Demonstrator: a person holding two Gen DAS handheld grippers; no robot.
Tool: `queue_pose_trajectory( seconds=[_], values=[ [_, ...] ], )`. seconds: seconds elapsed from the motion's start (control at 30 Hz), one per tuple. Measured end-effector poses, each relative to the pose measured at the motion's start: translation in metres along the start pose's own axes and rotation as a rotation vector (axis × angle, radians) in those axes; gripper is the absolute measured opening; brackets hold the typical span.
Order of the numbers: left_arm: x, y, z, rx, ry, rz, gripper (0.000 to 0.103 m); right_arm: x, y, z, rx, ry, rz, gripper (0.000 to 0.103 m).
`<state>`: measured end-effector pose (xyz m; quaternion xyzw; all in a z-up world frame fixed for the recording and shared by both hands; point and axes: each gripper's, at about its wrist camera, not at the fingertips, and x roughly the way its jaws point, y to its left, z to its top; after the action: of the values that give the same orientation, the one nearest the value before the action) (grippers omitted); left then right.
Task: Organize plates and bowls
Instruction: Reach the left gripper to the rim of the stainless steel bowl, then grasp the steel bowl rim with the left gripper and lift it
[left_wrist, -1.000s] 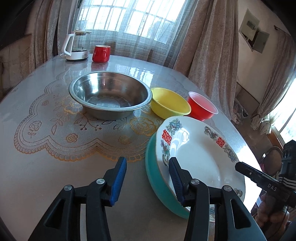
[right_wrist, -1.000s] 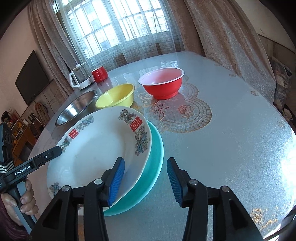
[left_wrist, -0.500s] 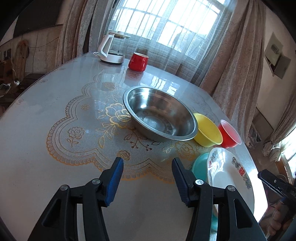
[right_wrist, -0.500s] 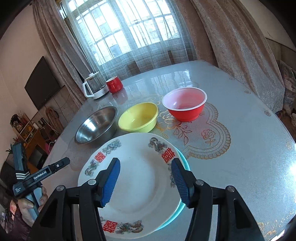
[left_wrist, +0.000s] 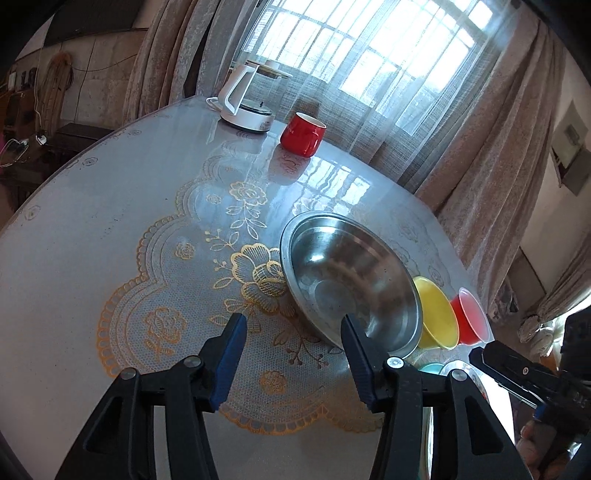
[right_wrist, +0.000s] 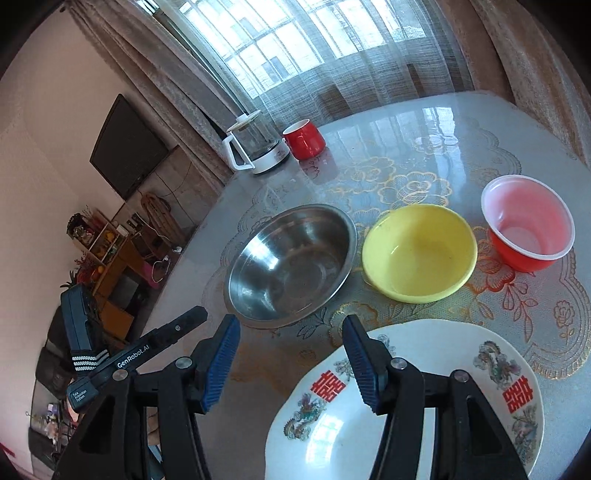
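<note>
A steel bowl, a yellow bowl and a red bowl stand in a row on the table. A white patterned plate lies in front of them on a teal plate, of which only a sliver shows. My left gripper is open and empty, just left of the steel bowl. My right gripper is open and empty above the white plate's near left edge. The left gripper also shows in the right wrist view.
A white kettle and a red mug stand at the far side of the round table. A gold lace mat lies under the glass top. Curtains and a window are behind. The right gripper shows at the left wrist view's right edge.
Both grippers have pulled back from the stacked plates and swung left. The left one now faces the steel bowl. The white plate lies flat on the teal plate.
</note>
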<state>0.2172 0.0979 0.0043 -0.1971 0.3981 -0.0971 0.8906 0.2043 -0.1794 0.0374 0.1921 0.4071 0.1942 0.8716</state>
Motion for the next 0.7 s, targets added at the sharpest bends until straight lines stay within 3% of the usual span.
queue_pose_trajectory(
  seconds=[0.3,0.47,0.57,0.6,0.67,0.7],
  values=[
    [0.033,0.003,0.024,-0.028,0.032,0.003,0.053,0.046,-0.012,0.017,0.039,0.076,-0.078,0.059],
    [0.057,0.009,0.027,-0.062,0.088,0.019,0.029,0.068,-0.014,0.023,0.043,0.111,-0.083,0.058],
    [0.061,0.007,0.024,-0.078,0.098,-0.023,0.014,0.081,-0.012,0.023,0.024,0.122,-0.130,0.045],
    [0.060,0.005,0.023,-0.077,0.096,-0.021,0.015,0.084,-0.012,0.023,0.017,0.124,-0.150,0.034],
    [0.058,0.005,0.021,-0.071,0.092,-0.022,0.015,0.086,-0.014,0.021,0.010,0.122,-0.166,0.025],
    [0.055,0.005,0.019,-0.071,0.095,-0.025,0.015,0.085,-0.014,0.021,0.009,0.120,-0.164,0.025]
  ],
)
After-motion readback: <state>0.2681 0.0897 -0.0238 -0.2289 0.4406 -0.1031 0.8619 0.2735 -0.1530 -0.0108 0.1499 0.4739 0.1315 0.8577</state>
